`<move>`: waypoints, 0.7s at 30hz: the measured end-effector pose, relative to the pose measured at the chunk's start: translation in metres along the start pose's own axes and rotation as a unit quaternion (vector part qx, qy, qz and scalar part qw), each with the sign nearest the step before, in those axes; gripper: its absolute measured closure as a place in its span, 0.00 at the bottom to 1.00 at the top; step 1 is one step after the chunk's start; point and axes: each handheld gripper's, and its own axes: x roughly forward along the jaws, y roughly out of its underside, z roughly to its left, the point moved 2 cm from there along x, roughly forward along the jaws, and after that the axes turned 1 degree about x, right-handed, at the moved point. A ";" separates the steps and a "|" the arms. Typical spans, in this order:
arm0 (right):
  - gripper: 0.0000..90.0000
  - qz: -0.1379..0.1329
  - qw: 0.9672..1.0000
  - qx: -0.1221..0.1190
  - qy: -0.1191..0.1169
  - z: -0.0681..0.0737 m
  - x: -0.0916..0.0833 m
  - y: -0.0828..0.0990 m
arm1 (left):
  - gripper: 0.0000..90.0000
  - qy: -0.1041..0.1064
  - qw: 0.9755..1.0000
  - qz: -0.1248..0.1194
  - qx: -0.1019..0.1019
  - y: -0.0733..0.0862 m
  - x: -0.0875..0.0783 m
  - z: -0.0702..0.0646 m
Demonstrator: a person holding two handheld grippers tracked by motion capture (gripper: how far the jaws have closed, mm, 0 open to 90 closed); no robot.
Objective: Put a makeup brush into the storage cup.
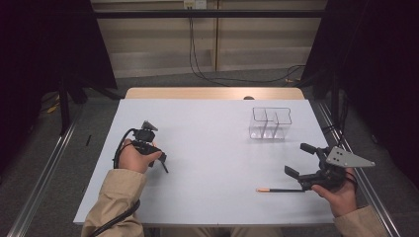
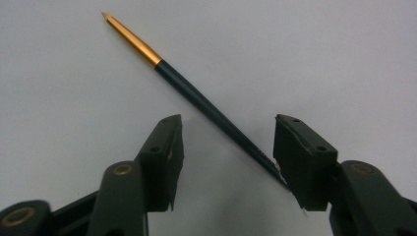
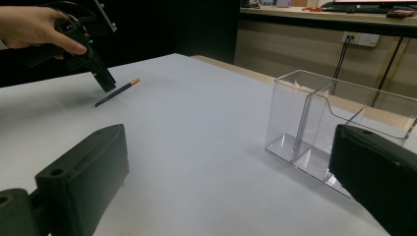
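Because the left gripper point(image 2: 227, 122) stands over the gold-tipped pen point(image 2: 192, 91) with its jaws about half open, the grasp is not yet made: the shaft runs slantwise through the gap, and its tail end lies against or just under one jaw while the other jaw stands clear of it. That pen lies flat on the counter point(image 1: 212, 148), well to the left of the clear box point(image 1: 269, 123) and nearer the person.

To close well, the hand should turn a little so that the pads meet the shaft square across rather than along its slant. As things stand, I judge that one pad would push the tail sideways and the pen would roll or spin out. Centre the gap over the dark barrel, not over the tapering gold tip, and bring the jaw tips right down to the counter, since a pen this thin slips under pads held high.

The right gripper point(image 1: 299, 159) is held to the right of the box and nearer the person, with its jaws spread wide and nothing between them. The other pen point(image 1: 279, 189) lies just beside it; leaving both where they are keeps the way to the box free
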 end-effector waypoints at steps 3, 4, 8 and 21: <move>0.01 0.000 1.000 -0.001 0.000 0.000 0.000 0.000 | 0.59 0.001 1.000 0.007 -0.011 -0.001 0.001 -0.001; 0.01 0.000 1.000 -0.001 0.000 0.000 0.000 0.000 | 0.60 0.000 1.000 0.010 -0.012 -0.001 0.001 -0.002; 0.01 0.000 1.000 0.000 0.000 0.000 0.000 0.000 | 0.62 -0.006 0.999 0.023 -0.036 -0.002 0.004 -0.004; 0.01 0.000 1.000 0.002 -0.001 -0.001 0.000 0.000 | 0.68 -0.013 0.998 0.041 -0.049 -0.007 0.010 -0.011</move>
